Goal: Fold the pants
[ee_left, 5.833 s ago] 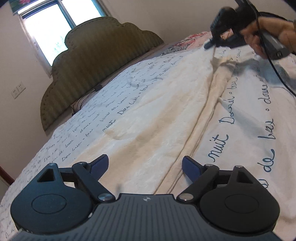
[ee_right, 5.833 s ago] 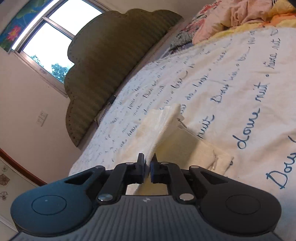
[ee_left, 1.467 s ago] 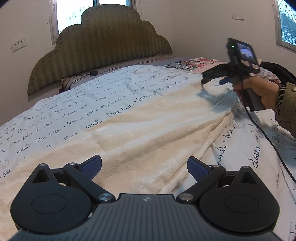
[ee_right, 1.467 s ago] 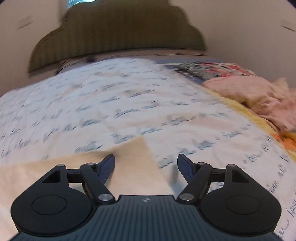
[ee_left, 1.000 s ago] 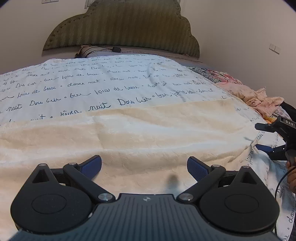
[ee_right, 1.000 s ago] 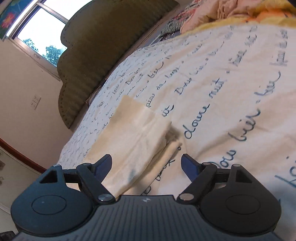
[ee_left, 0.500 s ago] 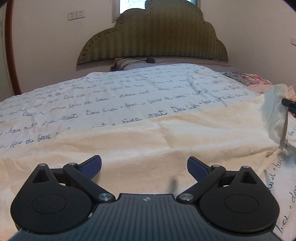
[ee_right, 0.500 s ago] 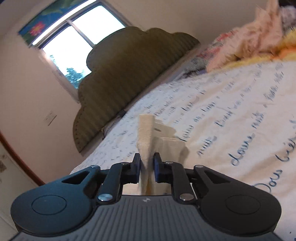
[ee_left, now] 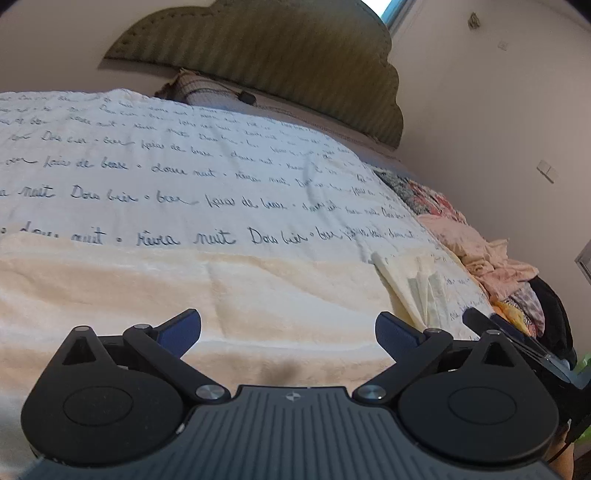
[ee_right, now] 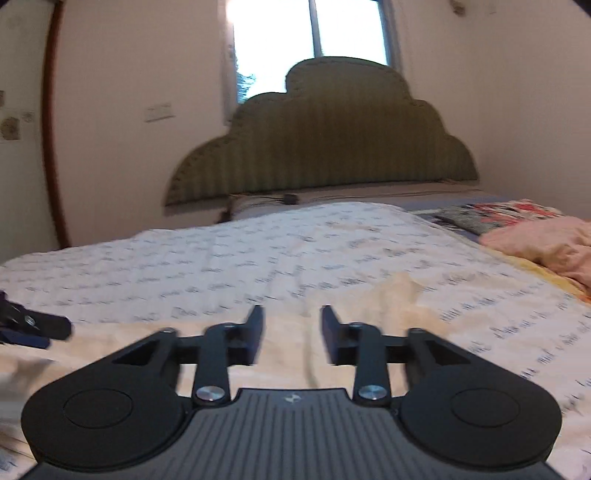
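The cream pants [ee_left: 229, 295] lie flat across the bed, and one end [ee_left: 413, 284] is turned up and bunched at the right. My left gripper [ee_left: 288, 330] is open and empty, low over the middle of the pants. My right gripper [ee_right: 292, 325] is open with nothing between its fingers, just above the cream fabric [ee_right: 288, 354]; that view is blurred. The right gripper's body [ee_left: 517, 343] shows at the right edge of the left wrist view. The left gripper's tip [ee_right: 33, 326] shows at the left edge of the right wrist view.
The bed has a white cover with blue script [ee_left: 184, 173] and a green scalloped headboard [ee_right: 325, 140]. A pile of pink and patterned clothes [ee_left: 491, 254] lies at the right side of the bed. A window [ee_right: 314, 33] is behind the headboard.
My right gripper was shut on the pants' end half a second ago; it is now open and the end lies on the bed. Both views have swung round.
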`<state>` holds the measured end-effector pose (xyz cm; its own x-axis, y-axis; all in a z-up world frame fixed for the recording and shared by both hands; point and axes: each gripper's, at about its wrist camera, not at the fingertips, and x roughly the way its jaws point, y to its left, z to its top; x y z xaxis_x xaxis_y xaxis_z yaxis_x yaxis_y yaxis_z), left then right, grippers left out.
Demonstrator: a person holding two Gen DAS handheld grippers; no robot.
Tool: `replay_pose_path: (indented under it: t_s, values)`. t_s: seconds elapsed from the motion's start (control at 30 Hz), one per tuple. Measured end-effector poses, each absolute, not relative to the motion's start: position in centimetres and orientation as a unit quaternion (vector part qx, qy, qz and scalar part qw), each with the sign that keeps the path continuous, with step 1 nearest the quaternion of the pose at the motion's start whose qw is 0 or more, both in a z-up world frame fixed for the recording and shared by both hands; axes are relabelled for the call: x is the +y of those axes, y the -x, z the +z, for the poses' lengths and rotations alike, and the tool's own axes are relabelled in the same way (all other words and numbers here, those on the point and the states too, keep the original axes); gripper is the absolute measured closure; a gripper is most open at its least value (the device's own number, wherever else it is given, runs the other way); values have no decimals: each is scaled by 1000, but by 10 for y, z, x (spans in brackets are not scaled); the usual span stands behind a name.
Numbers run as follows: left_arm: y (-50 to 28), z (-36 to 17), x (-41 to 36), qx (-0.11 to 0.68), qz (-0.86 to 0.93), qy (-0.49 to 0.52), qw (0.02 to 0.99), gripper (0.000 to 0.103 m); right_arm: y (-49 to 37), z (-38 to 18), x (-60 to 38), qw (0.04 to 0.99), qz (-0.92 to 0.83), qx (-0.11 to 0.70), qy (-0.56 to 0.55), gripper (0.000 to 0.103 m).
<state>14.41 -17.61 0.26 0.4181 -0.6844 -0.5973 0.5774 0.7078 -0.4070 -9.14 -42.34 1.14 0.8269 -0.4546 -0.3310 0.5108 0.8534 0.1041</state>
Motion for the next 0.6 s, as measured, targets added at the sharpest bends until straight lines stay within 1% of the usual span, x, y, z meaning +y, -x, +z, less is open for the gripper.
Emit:
replay_pose_path:
  t_s: [0.03,0.13,0.23,0.33,0.43,0.47,0.5,0.6]
  values:
    - [-145,0,-187,395,-377,60,836,1,103,4,-433,944,-273,150,-111,0]
    - [-141,-8,-217,403,-380,29,832,1,123,-13,-471,923,-284,167,-200,0]
    - [-137,-13,-243,393,-398,13,829,1,115,-23,-491,908,-258,173,-281,0]
    - [-144,-15,-265,398,-399,14,826,1,77,-29,-490,905,-260,207,-265,0]
    - [-159,-15,-280,428,-413,37,803,1,39,-41,-484,897,-303,254,-199,0]
    - [-164,-15,-283,440,-421,44,792,1,40,-45,-484,884,-348,252,-185,0]
    - [-168,-16,-287,449,-427,48,784,1,51,-47,-489,869,-390,230,-197,0]
    - [-176,-22,-311,468,-424,16,775,1,106,-57,-510,835,-427,156,-310,0]
